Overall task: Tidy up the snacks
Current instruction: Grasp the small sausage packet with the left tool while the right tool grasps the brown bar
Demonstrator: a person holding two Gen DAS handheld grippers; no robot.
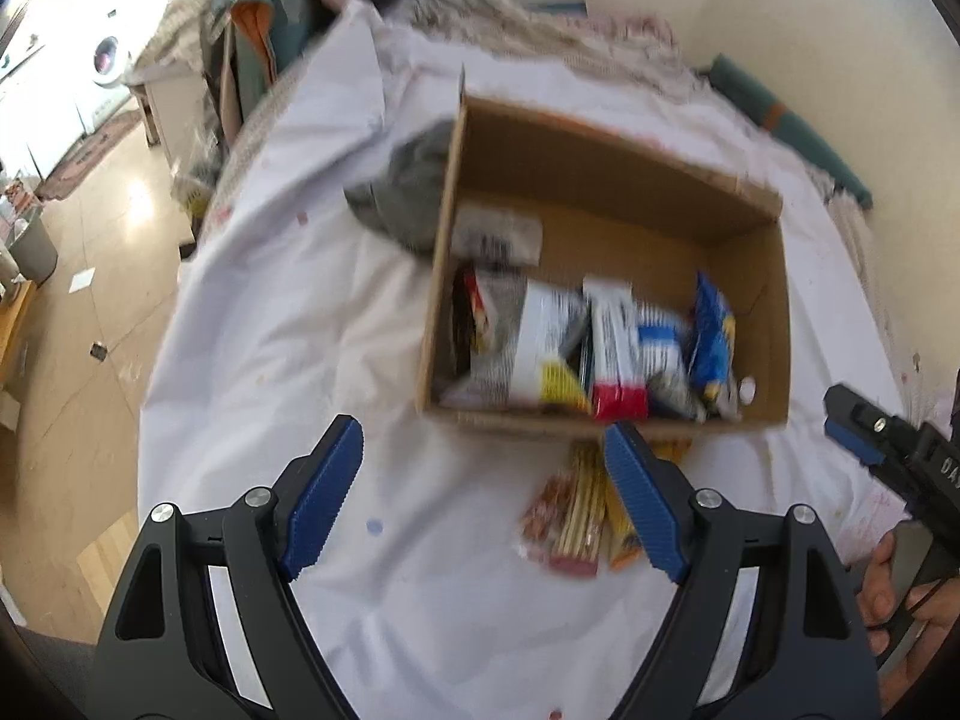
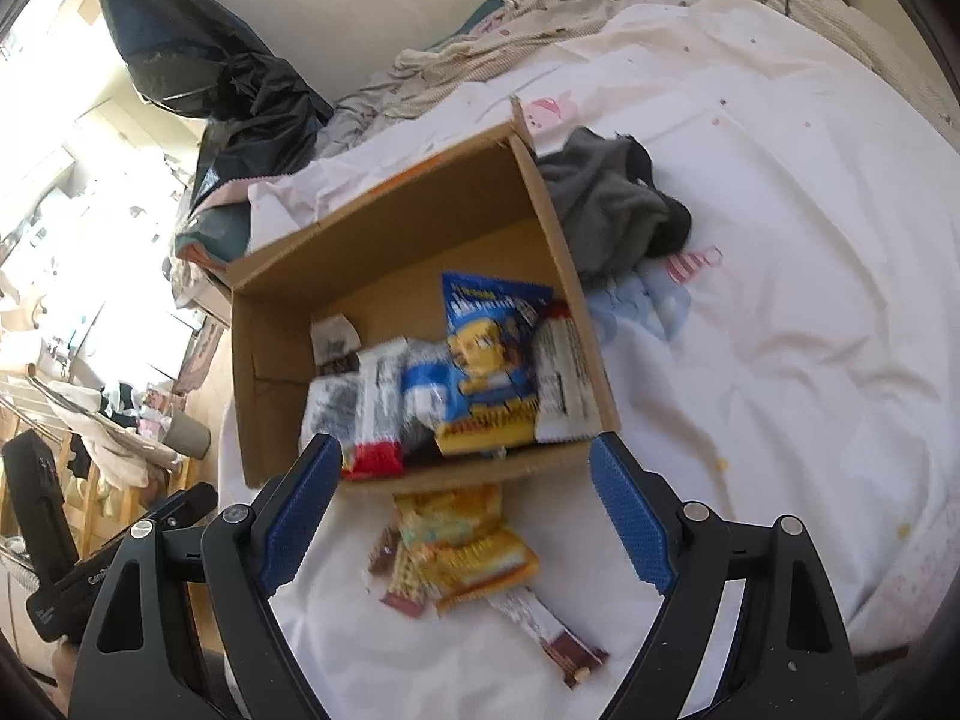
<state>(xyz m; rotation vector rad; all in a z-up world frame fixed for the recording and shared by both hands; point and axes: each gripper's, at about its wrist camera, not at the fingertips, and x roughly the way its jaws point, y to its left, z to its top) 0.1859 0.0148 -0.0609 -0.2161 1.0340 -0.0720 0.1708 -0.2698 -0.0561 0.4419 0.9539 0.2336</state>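
An open cardboard box [image 1: 744,204] [image 2: 384,228] sits on a white bedsheet and holds several snack packs, among them a blue bag [image 1: 714,336] [image 2: 492,348] and a white pack with a red end [image 1: 618,354] [image 2: 378,408]. A few loose packs lie on the sheet in front of the box: yellow and orange packs [image 1: 570,510] [image 2: 468,546] and a brown-ended bar [image 2: 540,624]. My left gripper [image 1: 483,498] is open and empty above the sheet, just left of the loose packs. My right gripper [image 2: 459,516] is open and empty, hovering over the loose packs.
A grey cloth [image 1: 408,192] [image 2: 606,198] lies against the box's side. Blankets and a black bag [image 2: 228,78] pile at the bed's far end. The bed edge drops to a wooden floor [image 1: 78,312] on the left. The right gripper shows at the left wrist view's right edge [image 1: 864,438].
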